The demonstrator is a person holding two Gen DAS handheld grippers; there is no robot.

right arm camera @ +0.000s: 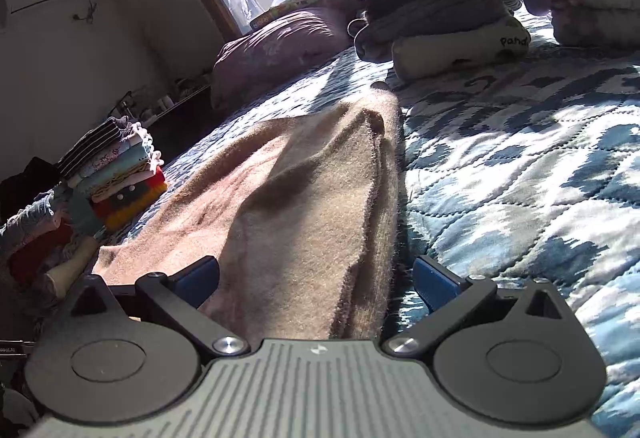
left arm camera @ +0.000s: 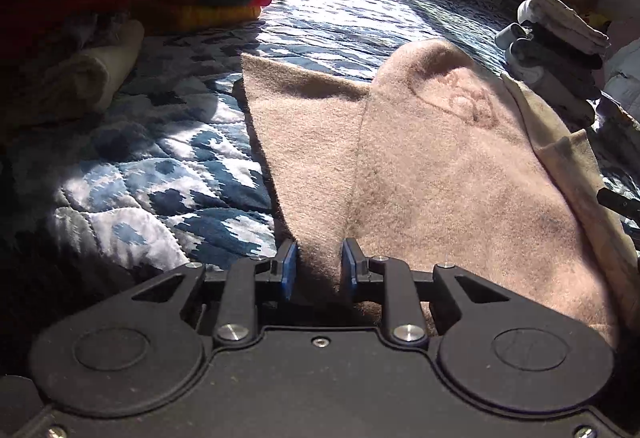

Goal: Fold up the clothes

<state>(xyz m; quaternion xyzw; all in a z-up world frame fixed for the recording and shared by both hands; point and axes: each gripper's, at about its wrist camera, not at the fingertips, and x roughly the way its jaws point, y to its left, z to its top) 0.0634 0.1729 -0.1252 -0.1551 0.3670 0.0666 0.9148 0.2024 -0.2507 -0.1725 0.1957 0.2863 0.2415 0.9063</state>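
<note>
Pinching a fold of the tan fleece garment [left arm camera: 420,166], the left gripper [left arm camera: 319,268] has its blue pads closed on the cloth right at its tips, and the fabric fans out ahead of it across the quilted bed [left arm camera: 160,166]. The right gripper [right arm camera: 316,278] stands with its jaws spread wide, a bunched ridge of the same garment [right arm camera: 312,190] running between them but, as far as I can tell, not touching either pad. To do this fold well, the right gripper should close on that ridge near its own tips, taking all the layers together, since the edge looks doubled there. Then both should lift level and carry the cloth forward, away from themselves, keeping it taut so the seam ahead of the left gripper lies straight. Stacks of folded clothes [right arm camera: 432,10] sit well ahead of the right gripper; the fold should land short of them.
</note>
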